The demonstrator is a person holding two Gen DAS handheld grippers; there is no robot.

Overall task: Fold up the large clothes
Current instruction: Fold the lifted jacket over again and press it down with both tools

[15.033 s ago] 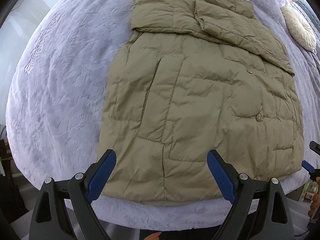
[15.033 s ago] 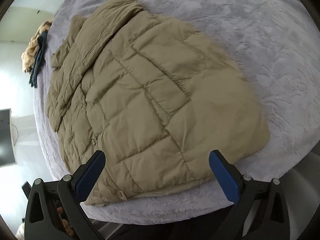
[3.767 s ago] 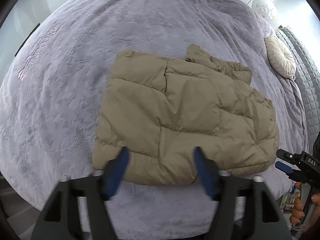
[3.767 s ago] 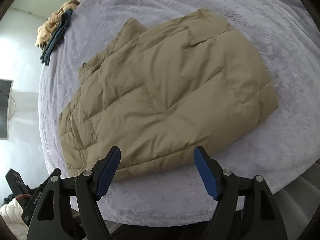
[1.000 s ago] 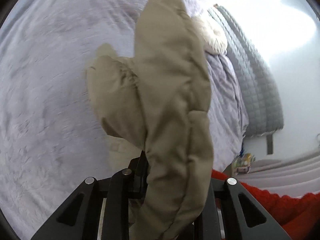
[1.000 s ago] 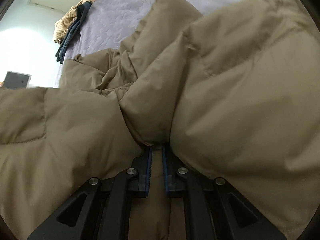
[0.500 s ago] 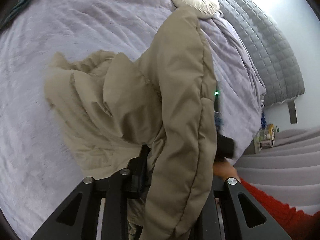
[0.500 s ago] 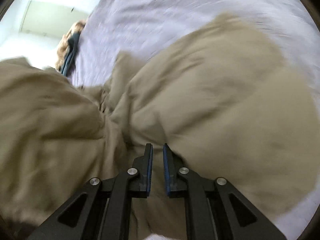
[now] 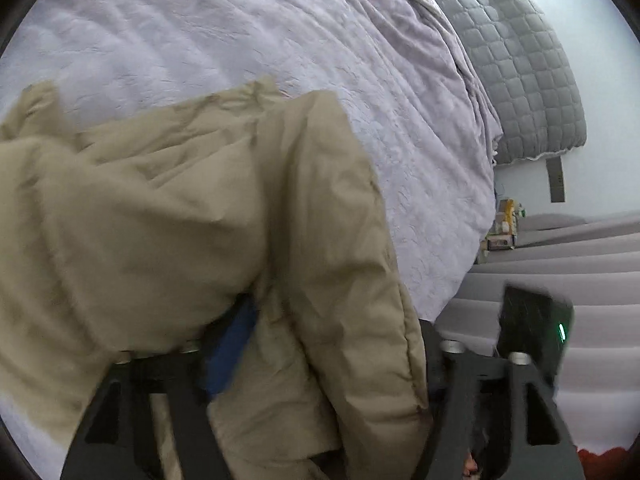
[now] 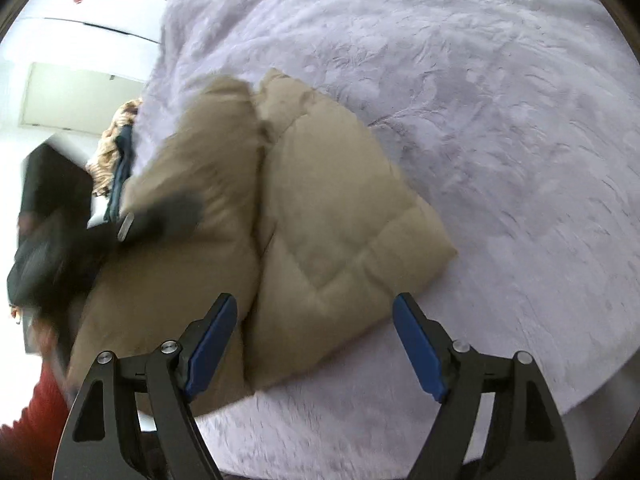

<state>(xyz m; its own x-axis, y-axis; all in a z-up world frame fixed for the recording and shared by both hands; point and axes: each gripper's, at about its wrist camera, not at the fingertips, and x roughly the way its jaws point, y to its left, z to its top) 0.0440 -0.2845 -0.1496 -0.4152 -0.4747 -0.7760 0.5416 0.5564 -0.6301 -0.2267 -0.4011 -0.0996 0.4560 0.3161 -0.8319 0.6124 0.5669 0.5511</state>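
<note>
The tan puffer jacket [image 10: 320,216] lies folded into a thick bundle on the lavender bedspread [image 10: 500,120]. My right gripper [image 10: 316,344] is open and empty, its blue pads just in front of the jacket's near edge. In the left wrist view the jacket [image 9: 180,208] drapes over my left gripper [image 9: 328,364]. The jaws stand wide apart with jacket fabric between them; one blue pad [image 9: 232,348] shows, the other is hidden by fabric. In the right wrist view the left gripper [image 10: 160,216] is a blurred dark shape on the jacket's left part.
The bedspread [image 9: 280,40] spreads beyond the jacket. A grey quilted headboard [image 9: 520,72] stands at the upper right. A pile of other clothes [image 10: 116,148] lies at the bed's far left edge. The person's red sleeve [image 10: 36,420] shows at lower left.
Both grippers have opened and let go of the jacket. The jacket has dropped from being held up onto the bed as a folded bundle. The right gripper has drawn back from it.
</note>
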